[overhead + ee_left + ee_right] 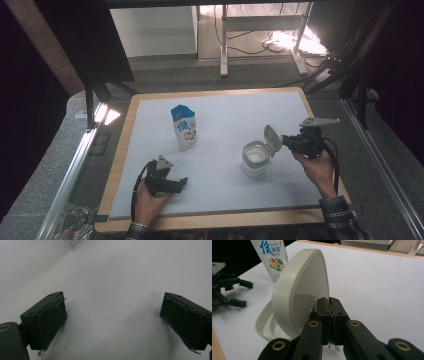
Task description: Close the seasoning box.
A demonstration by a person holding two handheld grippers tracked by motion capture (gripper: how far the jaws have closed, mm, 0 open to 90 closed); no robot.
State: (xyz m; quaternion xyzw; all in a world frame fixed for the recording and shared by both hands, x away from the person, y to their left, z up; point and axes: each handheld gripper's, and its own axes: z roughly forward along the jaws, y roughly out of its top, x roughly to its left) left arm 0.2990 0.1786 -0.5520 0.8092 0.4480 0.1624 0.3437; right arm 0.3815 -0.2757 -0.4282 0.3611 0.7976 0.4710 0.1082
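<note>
A white tub [255, 159] stands right of the mat's middle with its hinged lid [271, 137] tipped up and back. My right gripper [286, 141] is shut on the lid's edge. In the right gripper view the jaws [329, 301] pinch the rim of the upright lid [297, 295], with the tub's rim [265, 331] below it. My left gripper [182, 182] lies low on the mat at the front left, apart from the tub. Its jaws [112, 315] stand wide open with only white mat between them.
A blue and white pouch [184, 127] stands upright at the back left of the white mat [225, 105], and it appears behind the lid as the pouch [272, 257]. A wooden board edges the mat. Metal frame rails run along both sides of the table.
</note>
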